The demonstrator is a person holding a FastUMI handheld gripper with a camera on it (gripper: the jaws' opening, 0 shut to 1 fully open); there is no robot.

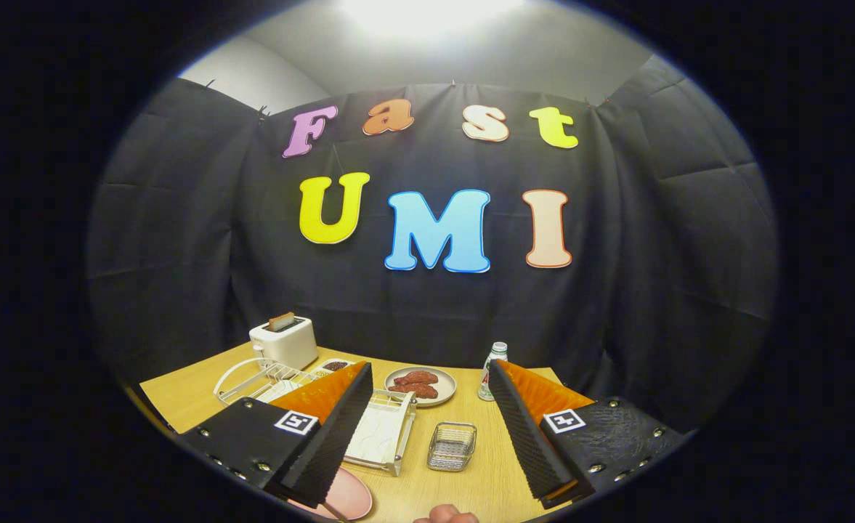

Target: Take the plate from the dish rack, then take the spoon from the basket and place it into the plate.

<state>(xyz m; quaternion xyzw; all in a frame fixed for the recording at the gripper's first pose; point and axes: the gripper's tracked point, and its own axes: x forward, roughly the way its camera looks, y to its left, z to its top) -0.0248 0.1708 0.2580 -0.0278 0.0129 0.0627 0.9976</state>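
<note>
Gripper (pixel 431 428) is spread wide, nothing between the fingers, held above the wooden table (pixel 485 479) and looking across it toward the black cloth wall.

Plate (pixel 351 497) is pink and lies flat on the table, partly under your left finger, just in front of the rack's near edge. So it's out of the rack already.

Rack (pixel 383 428) is white wire with a white tray base. Your left finger covers much of it, and its curved wire end sticks out past the finger toward the toaster.

Basket (pixel 452 445) is small, metal mesh, sitting on the table in the gap between your fingers, just right of the rack. Can't tell from here if the spoon is inside; the mesh is too small to read.

Beyond the fingers: white toaster (pixel 284 340) with a slice in the slot at the back left, a small dish of dark bits (pixel 335 365) beside it, a grey plate with red meat pieces (pixel 420 385) in the middle, and a white bottle (pixel 493 371) just off your right fingertip.

A bit of a hand (pixel 447 515) shows at the near table edge, in front of the basket.
</note>
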